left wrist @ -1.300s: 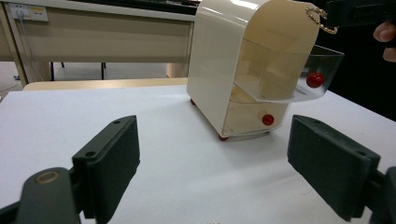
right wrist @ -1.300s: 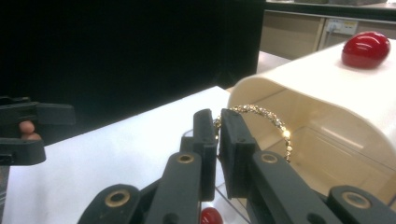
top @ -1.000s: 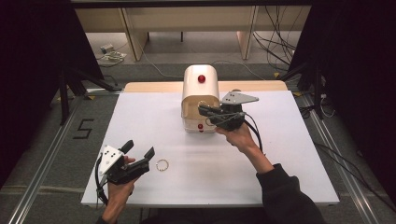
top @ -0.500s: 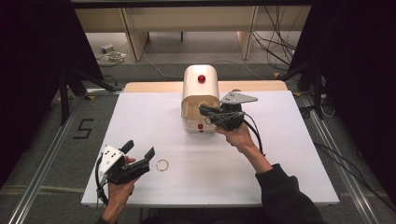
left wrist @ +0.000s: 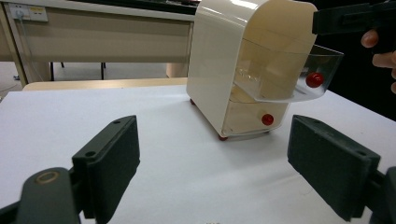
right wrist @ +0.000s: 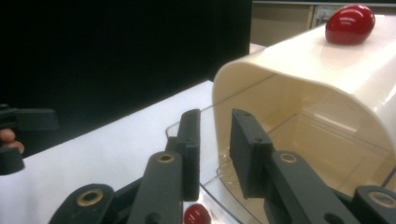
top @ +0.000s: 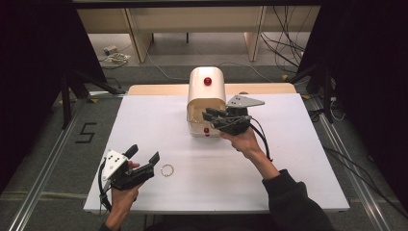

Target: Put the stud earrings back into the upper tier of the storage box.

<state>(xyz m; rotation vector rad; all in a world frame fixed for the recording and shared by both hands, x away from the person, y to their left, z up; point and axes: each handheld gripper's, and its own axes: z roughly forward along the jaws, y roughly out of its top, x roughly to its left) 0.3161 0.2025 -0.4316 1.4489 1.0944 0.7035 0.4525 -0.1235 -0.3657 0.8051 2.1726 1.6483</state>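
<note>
Right gripper (top: 211, 117) sits at the centre of the high view, right at the open front of the cream box (top: 206, 91), its jaws drawn close with just a narrow gap. The right gripper view puts those jaws (right wrist: 212, 149) over the rim of the clear drawer (right wrist: 224, 186), though whether they pinch the plastic cannot be told from here. Left gripper (top: 143, 161) rests at the lower left of the high view, low over the white table (top: 288, 144), jaws spread wide and empty.

Writing: a black "5" (top: 86, 132) marked on the floor at the left of the high view, nothing else readable.

The left gripper view shows what the high view hides: the clear drawer (left wrist: 289, 70) pulled out of the upper slot, a red knob (left wrist: 314, 79) on its front, and a shut lower drawer with its own red knob (left wrist: 267, 119). Something pale and small lies inside the clear drawer, too faint to name. The high view alone gives the small ring (top: 167, 170) lying on the table just right of the left gripper, and the red knob (top: 207, 81) on top of the box.
</note>
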